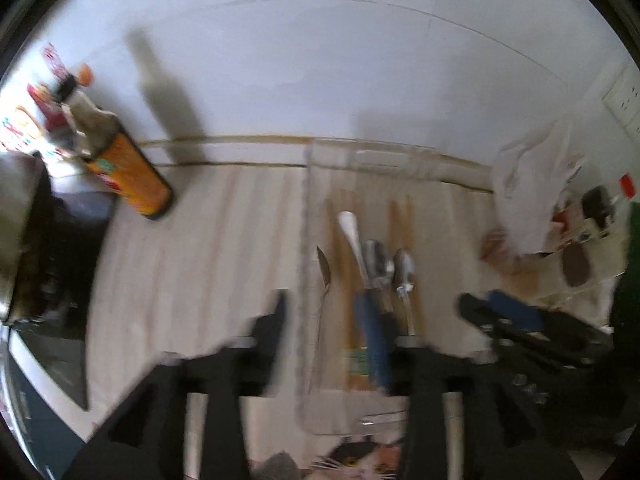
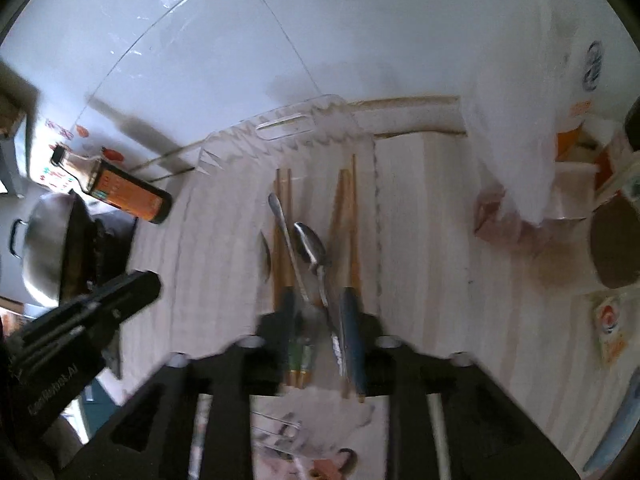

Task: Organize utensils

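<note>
on the pale counter, chopsticks point wallward; both hand-held grippers spread.

Motion blur: softens both views | chopsticks: blue handle ends hidden behind right claw fingers | bottle: label unreadable | printed sheet: cut off by lower edge

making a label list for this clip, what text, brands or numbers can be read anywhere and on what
"GenRobot.AI": white letters on the black body of the left gripper, seen from the right wrist, blurred but legible.
Orange label on the dark sauce bottle: print too blurred to read.
Blue round logo on the white plastic bag: unreadable.
Colourful wall stickers behind the bottle: unreadable.
Green band on the chopsticks in the clear tray: too small to read.
</note>
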### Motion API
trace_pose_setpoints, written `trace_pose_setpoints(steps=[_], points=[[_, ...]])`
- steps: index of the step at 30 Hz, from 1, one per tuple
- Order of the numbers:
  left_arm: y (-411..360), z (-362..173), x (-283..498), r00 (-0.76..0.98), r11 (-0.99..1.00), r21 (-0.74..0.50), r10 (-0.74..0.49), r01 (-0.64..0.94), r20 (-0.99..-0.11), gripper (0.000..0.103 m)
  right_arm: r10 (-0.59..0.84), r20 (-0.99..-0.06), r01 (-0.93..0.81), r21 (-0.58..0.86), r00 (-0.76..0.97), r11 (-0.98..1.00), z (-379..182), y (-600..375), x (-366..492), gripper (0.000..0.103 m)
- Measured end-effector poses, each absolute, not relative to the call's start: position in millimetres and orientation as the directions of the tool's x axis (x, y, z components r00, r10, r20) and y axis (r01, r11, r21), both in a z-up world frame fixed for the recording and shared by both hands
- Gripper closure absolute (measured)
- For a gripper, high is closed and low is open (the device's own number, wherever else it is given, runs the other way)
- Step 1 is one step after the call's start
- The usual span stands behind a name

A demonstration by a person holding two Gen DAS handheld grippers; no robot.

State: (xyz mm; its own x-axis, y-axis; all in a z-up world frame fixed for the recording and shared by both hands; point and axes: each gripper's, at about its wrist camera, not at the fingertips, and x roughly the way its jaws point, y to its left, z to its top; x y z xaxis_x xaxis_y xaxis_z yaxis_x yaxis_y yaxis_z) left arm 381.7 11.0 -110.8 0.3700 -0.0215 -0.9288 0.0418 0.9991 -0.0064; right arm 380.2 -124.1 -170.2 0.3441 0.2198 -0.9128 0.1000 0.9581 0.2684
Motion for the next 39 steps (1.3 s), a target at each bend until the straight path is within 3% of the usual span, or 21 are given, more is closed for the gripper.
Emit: trace_pose_setpoints(steps=[1,6,7,8,10,13,24,39], points=[[13,-108,376,0.399,0.999,0.028,0.01,0.039,-0.917,0.034,0.181,-0.917,0.101,0.231,0.356,0.968,-167,-123,375,0.063],[27,-100,348,0.487,0.993,0.117,0.091,0.022,-0.869,0.019,-0.002,-0.909,0.14,0.061,0.417,0.988,-148,-118,342,0.044],[32,-100,345,0.493,0.994,0.112,0.087,0.02,-0.866,0.005,-0.026,-0.905,0.149,0.041,0.425,0.988,-145,-117,336,0.037],[34,-99,341,0.499,0.994,0.108,0.083,0.02,-0.863,0.0,-0.051,-0.901,0.158,0.019,0.431,0.987,-142,-117,329,0.033],[40,-99,332,0.507,0.994,0.107,0.082,0.021,-0.858,0.0,-0.103,-0.89,0.173,-0.027,0.445,0.985,-137,-112,315,0.01],[48,-98,320,0.509,0.995,0.1,0.071,0.03,-0.858,0.0,-0.145,-0.879,0.2,-0.057,0.454,0.978,-132,-104,298,0.001],[65,-71,266,0.552,0.996,0.079,0.038,0.05,-0.833,0.0,-0.235,-0.832,0.289,-0.094,0.503,0.953,-99,-83,233,0.0],[68,30,139,0.702,0.998,0.05,0.009,0.038,-0.712,0.0,-0.239,-0.693,0.285,-0.051,0.68,0.957,8,-63,101,0.0]])
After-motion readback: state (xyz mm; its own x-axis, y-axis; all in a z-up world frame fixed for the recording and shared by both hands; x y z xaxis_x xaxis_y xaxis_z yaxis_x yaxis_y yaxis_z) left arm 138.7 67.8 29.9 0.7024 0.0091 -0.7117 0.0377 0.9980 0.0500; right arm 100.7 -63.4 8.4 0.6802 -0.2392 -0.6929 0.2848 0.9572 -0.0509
